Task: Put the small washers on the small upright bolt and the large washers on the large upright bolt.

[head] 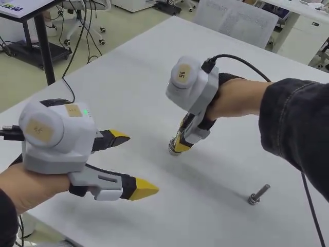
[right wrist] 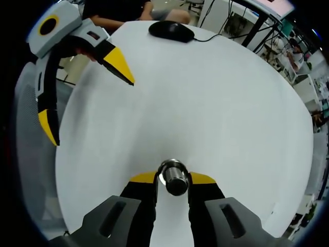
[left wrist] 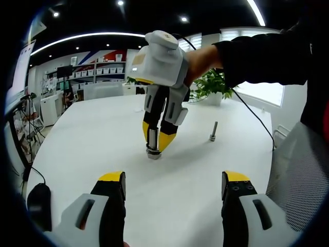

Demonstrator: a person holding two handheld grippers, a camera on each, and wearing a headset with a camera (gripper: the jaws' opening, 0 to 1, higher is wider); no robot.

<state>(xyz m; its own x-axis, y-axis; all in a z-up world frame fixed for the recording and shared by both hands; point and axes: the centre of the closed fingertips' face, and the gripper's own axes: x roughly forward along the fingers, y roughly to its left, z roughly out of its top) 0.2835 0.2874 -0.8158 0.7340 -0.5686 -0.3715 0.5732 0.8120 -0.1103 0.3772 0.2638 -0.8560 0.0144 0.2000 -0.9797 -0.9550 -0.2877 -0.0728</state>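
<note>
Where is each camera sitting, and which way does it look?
Head view: on the person's head, looking down at the table; a dark sleeve shows.
Left gripper view: on the left gripper, facing the right gripper across the table; its own open jaws show.
Right gripper view: on the right gripper, pointing down at the table; its jaws clamp the large bolt.
Shared: both gripper views see that bolt.

Large bolt (right wrist: 176, 178), small bolt (left wrist: 213, 130), both upright
</note>
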